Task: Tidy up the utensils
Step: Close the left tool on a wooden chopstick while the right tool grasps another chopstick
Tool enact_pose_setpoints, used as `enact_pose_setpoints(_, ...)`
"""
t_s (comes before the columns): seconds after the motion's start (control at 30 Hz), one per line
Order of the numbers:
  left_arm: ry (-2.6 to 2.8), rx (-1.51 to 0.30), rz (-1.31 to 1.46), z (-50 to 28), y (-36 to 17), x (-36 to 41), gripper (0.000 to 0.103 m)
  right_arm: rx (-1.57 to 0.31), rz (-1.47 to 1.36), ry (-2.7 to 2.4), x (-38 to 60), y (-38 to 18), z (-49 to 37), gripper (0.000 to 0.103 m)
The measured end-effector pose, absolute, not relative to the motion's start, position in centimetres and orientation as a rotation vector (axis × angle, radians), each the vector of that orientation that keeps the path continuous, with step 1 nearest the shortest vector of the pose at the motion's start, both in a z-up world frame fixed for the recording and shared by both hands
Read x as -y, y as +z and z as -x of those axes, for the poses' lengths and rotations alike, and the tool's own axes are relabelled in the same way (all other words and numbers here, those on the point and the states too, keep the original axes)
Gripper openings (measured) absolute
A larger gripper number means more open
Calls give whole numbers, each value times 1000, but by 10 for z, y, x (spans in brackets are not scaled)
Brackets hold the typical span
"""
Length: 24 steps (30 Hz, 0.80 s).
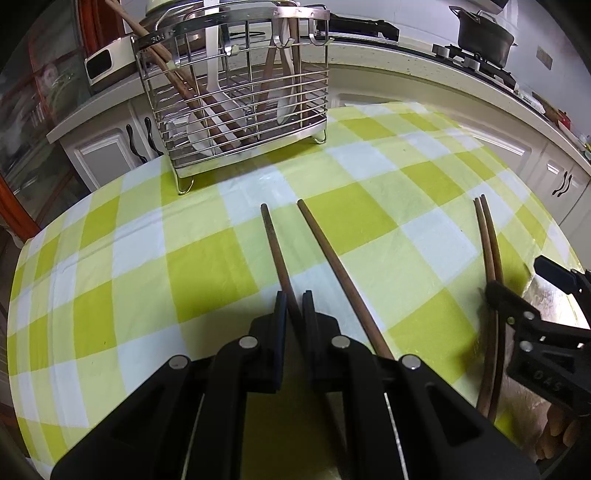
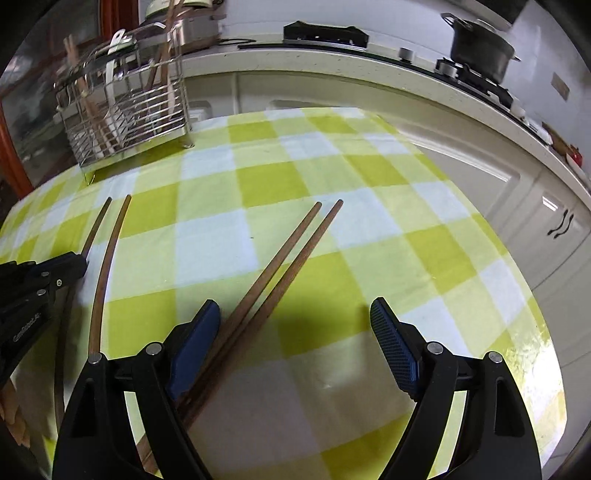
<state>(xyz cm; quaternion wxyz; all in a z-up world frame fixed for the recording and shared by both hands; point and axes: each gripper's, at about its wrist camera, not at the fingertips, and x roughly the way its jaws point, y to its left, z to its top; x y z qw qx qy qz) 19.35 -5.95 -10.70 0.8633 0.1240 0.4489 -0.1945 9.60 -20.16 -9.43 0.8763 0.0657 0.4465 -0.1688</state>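
You are working in a kitchen, with a long pale countertop (image 1: 424,77) curving round the far side above white panelled cabinets (image 2: 517,206) with black handles. A black lidded cooking pot (image 1: 484,33) is sitting on the hob at the right end of that counter.

Nearer you, the table is lying under a yellow-green and white checked tablecloth (image 1: 155,258), which is filling most of both views. At its far left a silver wire utensil rack (image 1: 240,107) is standing upright on small feet, holding brown wooden chopsticks that are leaning at a slant and white spoons.

Your left gripper (image 1: 294,301) is pinching one long brown wooden chopstick (image 1: 275,243), its dark blue pads pressed against it near the handle end while the tip is pointing toward the rack. A second loose brown chopstick (image 1: 332,262) is lying just beside it on the right, angled away on the cloth.

Your right gripper (image 2: 295,314) is standing spread wide, gripping nothing. A pair of brown wooden chopsticks (image 2: 280,269) is lying side by side on the cloth, running close along its left blue pad (image 2: 195,347); whether they are touching it you cannot tell.
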Motion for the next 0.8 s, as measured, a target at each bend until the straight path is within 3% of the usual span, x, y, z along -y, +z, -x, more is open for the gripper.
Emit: enact_pose_setpoints(0.8, -416, -938, -250, -195, -107, 61, 8, -947, -260, -409, 222, -97, -86, 77)
